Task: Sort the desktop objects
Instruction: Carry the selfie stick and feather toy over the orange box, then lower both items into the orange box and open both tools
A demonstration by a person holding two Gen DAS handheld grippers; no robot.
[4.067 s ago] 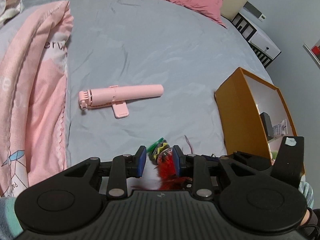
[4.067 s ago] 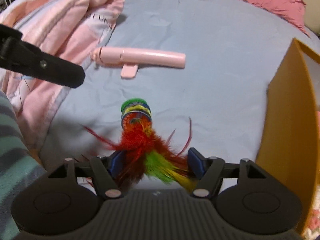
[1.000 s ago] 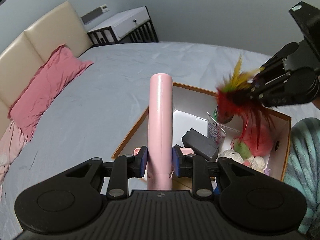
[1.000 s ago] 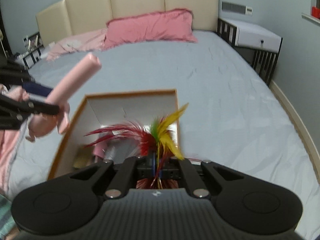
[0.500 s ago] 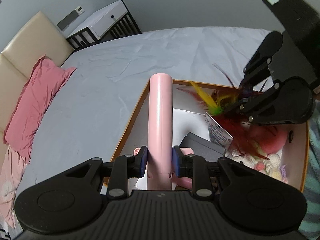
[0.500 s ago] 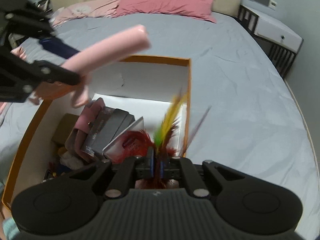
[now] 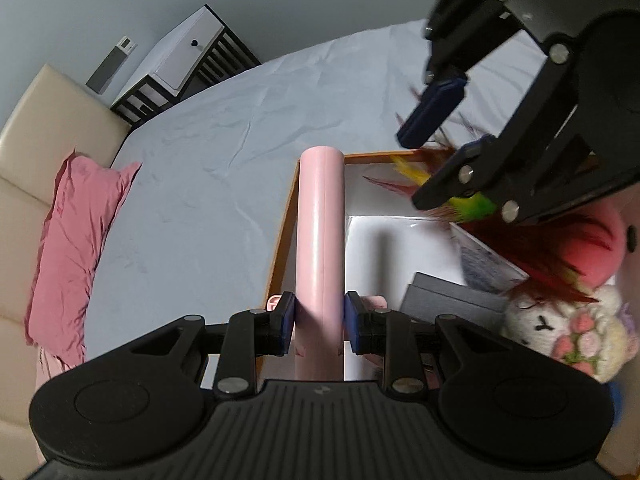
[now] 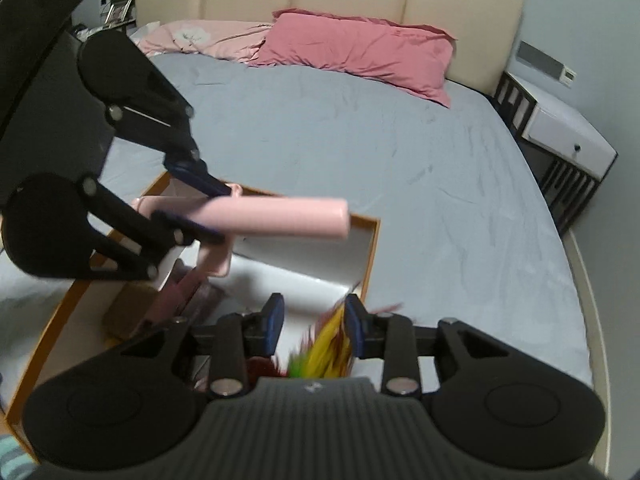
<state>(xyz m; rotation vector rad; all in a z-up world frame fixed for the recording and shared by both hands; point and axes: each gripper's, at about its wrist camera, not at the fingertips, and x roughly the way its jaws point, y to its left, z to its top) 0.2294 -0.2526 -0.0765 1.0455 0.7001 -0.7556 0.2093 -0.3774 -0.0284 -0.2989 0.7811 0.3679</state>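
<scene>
Both tools are over the orange box [image 8: 370, 256] that sits on the bed [image 8: 360, 140], so this looks like the drop-off step of the sorting. The right gripper [image 8: 313, 322] has its jaws standing well apart above the box, and the feather toy [image 8: 328, 354] hangs loose between them, brushing the right-hand pad at most; it seems to be released and falling in among the plush toy [image 7: 560, 332] and the dark case [image 7: 448, 304] lying in the box. The left gripper [image 7: 319, 322] has its jaws closed firmly on the pink tube [image 7: 320, 236] near its clip end, the tube pointing out level over the box's near corner. The next move, I'd judge, calls for lowering that tube inside the walls and parting the jaws, minding that its length clears the rim.
</scene>
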